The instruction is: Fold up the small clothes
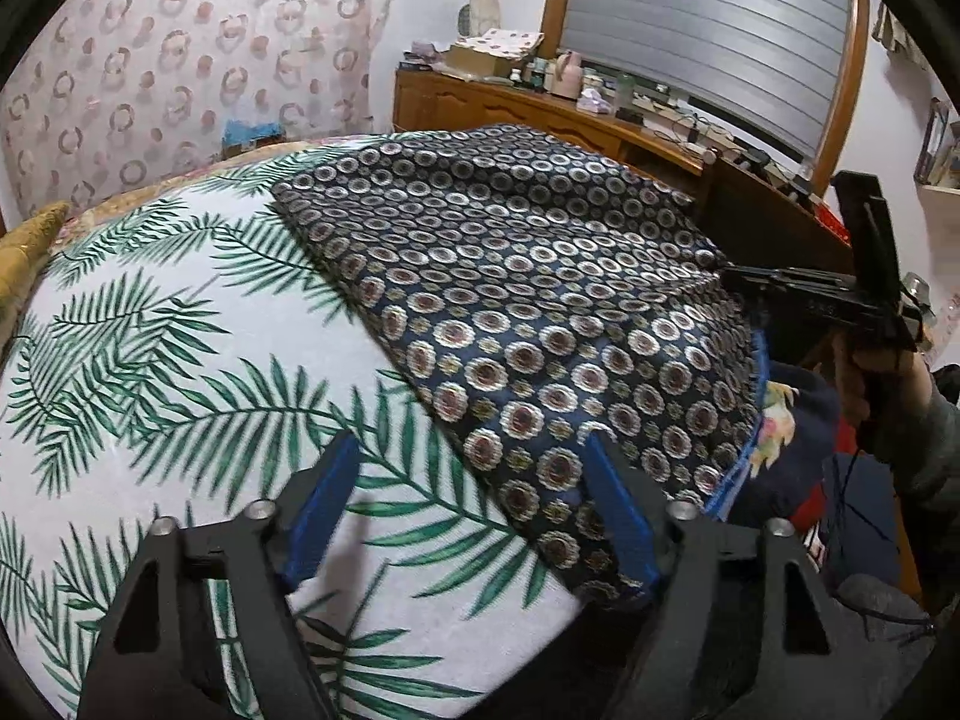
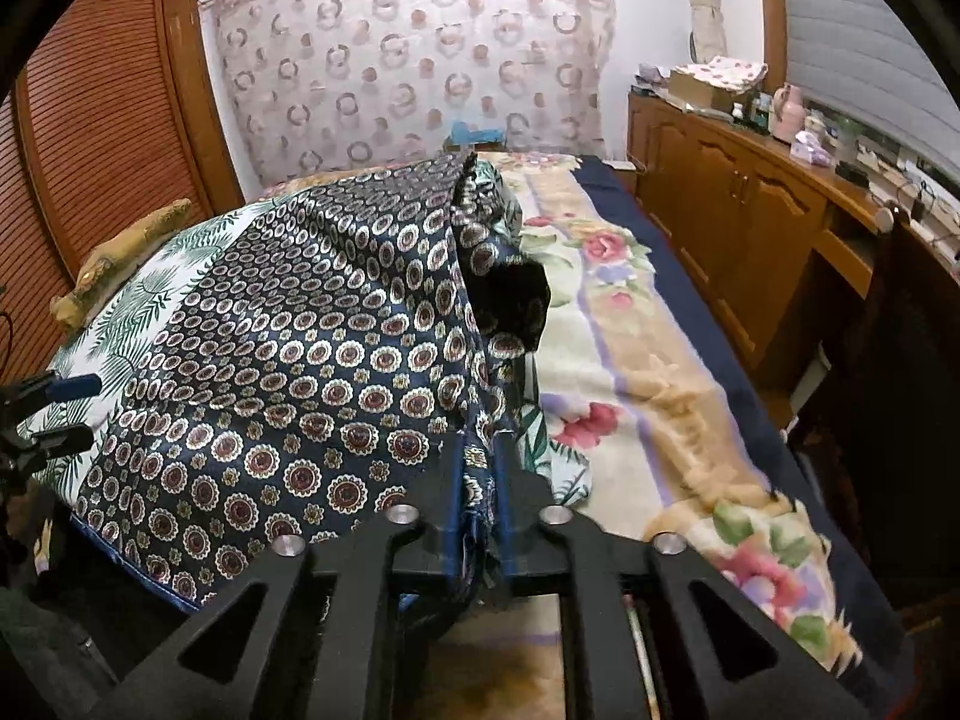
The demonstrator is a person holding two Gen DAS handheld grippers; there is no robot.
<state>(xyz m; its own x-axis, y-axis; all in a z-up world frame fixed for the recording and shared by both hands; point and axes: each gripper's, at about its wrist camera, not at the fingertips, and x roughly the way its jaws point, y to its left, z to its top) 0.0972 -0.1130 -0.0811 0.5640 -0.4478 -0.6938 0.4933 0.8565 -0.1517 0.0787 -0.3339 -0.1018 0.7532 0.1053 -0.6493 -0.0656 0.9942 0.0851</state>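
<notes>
With the right gripper (image 2: pixel 480 516) pinching the patterned cloth's (image 2: pixel 288 360) edge, the wide-open, empty left gripper (image 1: pixel 468 516) is needing the near corner just ahead of it for an even fold.

We find no text, label, brand, number or sign that we can read in either view. The patterns we see are only ornament: rings and medallions on the dark blue patterned cloth (image 1: pixel 540 300), green palm fronds on the white sheet (image 1: pixel 180 360), and flowers on the cream blanket (image 2: pixel 648 360). The small bottles and boxes on the long brown wooden worktop (image 2: pixel 780 180) under the window are too small and blurred for us to make out any lettering.
</notes>
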